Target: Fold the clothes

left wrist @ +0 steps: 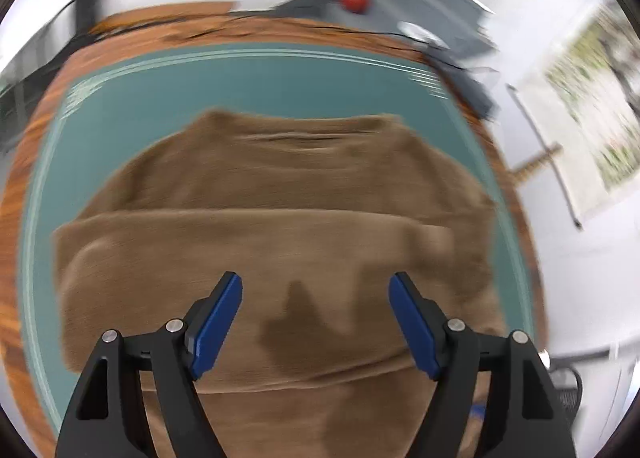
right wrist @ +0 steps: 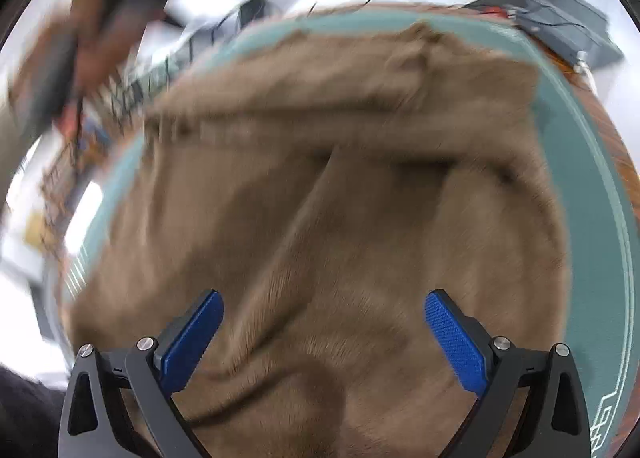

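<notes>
A brown knitted sweater point(left wrist: 280, 194) lies on a teal mat point(left wrist: 256, 78), with a sleeve or flap folded across its body. My left gripper point(left wrist: 316, 282) hovers above the near part of the sweater, jaws wide open and empty. In the right wrist view the same sweater point(right wrist: 360, 162) fills most of the frame, with folds and a sleeve lying diagonally across it. My right gripper point(right wrist: 324, 302) is also wide open and empty, just above the fabric. Both views are motion-blurred.
The teal mat point(right wrist: 592, 178) covers a wooden table point(left wrist: 24, 194). Behind the table stand a grey box with a red knob point(left wrist: 354, 0) and cables. At the left of the right wrist view I see the person's arm point(right wrist: 84, 42) and cluttered shelving.
</notes>
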A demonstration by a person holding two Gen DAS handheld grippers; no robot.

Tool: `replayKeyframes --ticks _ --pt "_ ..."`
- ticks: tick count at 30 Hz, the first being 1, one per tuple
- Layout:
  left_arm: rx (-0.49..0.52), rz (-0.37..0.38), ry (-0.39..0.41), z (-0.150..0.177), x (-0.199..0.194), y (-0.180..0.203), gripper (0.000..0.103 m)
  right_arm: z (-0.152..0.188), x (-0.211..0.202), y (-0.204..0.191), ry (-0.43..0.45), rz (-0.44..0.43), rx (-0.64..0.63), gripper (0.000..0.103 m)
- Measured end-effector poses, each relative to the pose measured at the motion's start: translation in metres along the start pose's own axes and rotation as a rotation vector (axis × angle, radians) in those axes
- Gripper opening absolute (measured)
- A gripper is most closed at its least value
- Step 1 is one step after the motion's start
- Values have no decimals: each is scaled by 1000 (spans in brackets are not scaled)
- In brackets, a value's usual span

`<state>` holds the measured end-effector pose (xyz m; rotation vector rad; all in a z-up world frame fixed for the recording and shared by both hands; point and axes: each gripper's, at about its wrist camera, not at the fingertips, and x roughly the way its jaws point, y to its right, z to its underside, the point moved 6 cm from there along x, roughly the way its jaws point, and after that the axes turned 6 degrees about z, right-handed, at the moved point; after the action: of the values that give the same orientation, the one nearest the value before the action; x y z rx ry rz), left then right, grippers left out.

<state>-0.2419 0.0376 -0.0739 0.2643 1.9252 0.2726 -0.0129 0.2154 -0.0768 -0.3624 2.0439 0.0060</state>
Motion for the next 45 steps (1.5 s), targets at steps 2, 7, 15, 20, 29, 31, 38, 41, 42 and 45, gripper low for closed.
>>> replayKeyframes --ticks 2,7,15,20,29,31,38,41,42,45 --pt "-46 -61 8 5 -1 -34 80 -25 -9 15 42 5 48 102" --pt "-64 -171 27 19 3 -76 80 -96 -1 44 112 25 139 102" --pt "23 -280 61 26 22 -92 80 -151 75 48 36 98 99 102" --pt "52 -307 74 25 35 -94 83 -150 106 44 -9 94 73 85" --pt "58 -305 98 22 30 -92 84 -153 79 51 77 93 110 18" --pt "54 -293 120 19 22 -90 84 -156 57 55 128 114 117 18" --pt "69 -297 143 11 19 -83 84 -156 5 77 245 316 97 18" --pt "68 -335 102 14 38 -89 84 -148 27 91 171 318 113 18" --pt "73 -346 92 16 44 -91 85 -146 37 94 132 310 111 19" --pt "60 -350 96 16 46 -98 94 -139 55 100 76 347 87 24"
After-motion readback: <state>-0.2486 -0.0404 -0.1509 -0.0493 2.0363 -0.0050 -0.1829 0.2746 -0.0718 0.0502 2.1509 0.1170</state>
